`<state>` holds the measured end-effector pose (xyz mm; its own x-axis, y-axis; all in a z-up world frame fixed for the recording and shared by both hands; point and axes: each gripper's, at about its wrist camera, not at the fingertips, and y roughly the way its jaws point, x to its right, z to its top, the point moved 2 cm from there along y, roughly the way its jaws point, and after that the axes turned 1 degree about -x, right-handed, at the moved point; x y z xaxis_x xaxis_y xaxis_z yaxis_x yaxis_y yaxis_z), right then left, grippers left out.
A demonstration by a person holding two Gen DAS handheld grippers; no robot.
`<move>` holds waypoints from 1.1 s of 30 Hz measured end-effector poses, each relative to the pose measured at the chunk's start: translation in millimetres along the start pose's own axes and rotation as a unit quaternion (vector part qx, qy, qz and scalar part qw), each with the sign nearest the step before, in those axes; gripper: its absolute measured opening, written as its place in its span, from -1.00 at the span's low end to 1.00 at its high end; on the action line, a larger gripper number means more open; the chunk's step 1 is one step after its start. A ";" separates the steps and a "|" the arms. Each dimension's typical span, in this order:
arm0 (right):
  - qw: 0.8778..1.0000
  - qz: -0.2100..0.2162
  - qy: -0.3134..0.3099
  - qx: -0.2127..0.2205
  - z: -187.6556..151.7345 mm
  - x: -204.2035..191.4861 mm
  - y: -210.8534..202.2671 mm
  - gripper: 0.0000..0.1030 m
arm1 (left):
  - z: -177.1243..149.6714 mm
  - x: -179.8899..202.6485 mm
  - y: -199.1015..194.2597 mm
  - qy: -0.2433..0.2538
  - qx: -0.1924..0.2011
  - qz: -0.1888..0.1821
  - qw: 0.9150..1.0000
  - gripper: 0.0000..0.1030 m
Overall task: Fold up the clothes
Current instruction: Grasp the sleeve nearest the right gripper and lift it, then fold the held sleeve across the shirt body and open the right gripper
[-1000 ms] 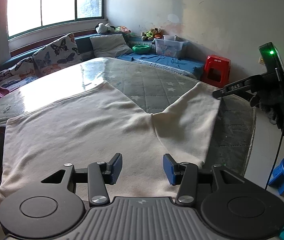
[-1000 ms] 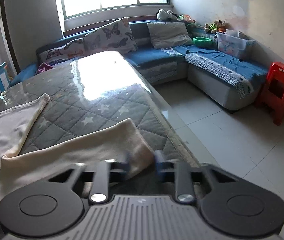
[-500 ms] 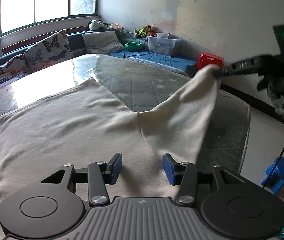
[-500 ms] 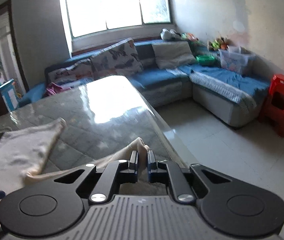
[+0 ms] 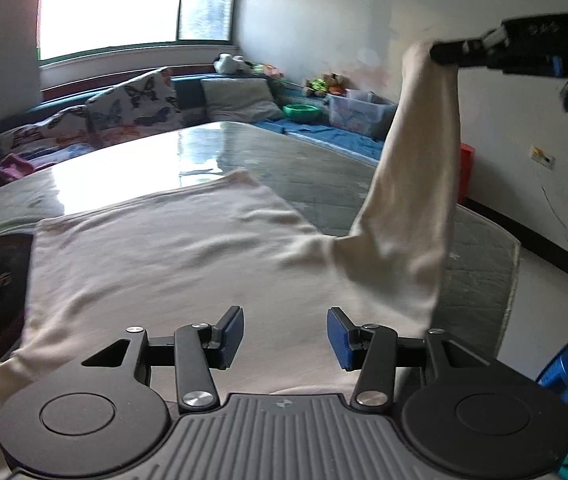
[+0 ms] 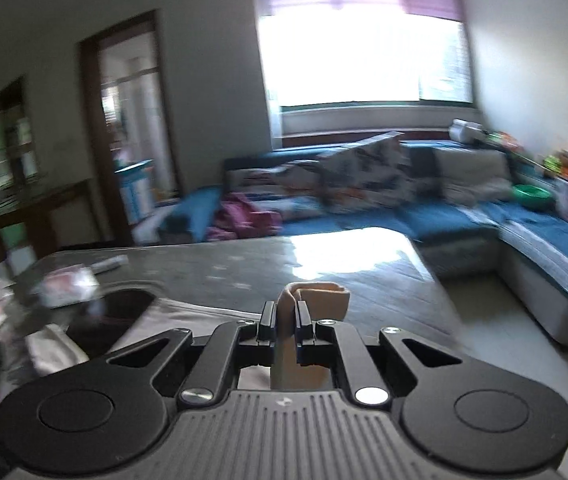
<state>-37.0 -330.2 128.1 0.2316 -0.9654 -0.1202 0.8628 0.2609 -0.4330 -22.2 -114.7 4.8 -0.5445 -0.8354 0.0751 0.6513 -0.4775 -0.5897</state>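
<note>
A cream long-sleeved garment (image 5: 171,252) lies spread on the grey quilted table (image 5: 324,184). My left gripper (image 5: 284,334) is open and empty, low over the garment's near part. My right gripper (image 6: 284,318) is shut on the cuff of the garment's sleeve (image 6: 316,294). In the left wrist view the right gripper (image 5: 440,54) holds that sleeve (image 5: 416,184) lifted high above the table's right side, and the sleeve hangs down from it.
A blue corner sofa (image 6: 524,224) with cushions runs along the window and right wall. A red stool (image 5: 466,176) and a blue stool (image 5: 564,368) stand on the floor to the right. Small items (image 6: 67,284) lie on the table's far left.
My right gripper has closed on the sleeve cuff and raised it from the table to high in the air, turning left. My left gripper stays open over the garment.
</note>
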 end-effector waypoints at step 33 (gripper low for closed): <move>0.954 0.180 -0.144 -0.194 -57.0 -134.6 116.4 -0.61 | -39.8 -71.5 -74.0 -0.115 0.020 0.098 0.988 0.06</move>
<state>6.6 -169.7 43.0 0.6434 -0.7595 -0.0960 0.4865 0.5025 -0.7147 -52.5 -8.8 11.0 -0.2755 -0.9502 0.1458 0.7549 -0.3077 -0.5791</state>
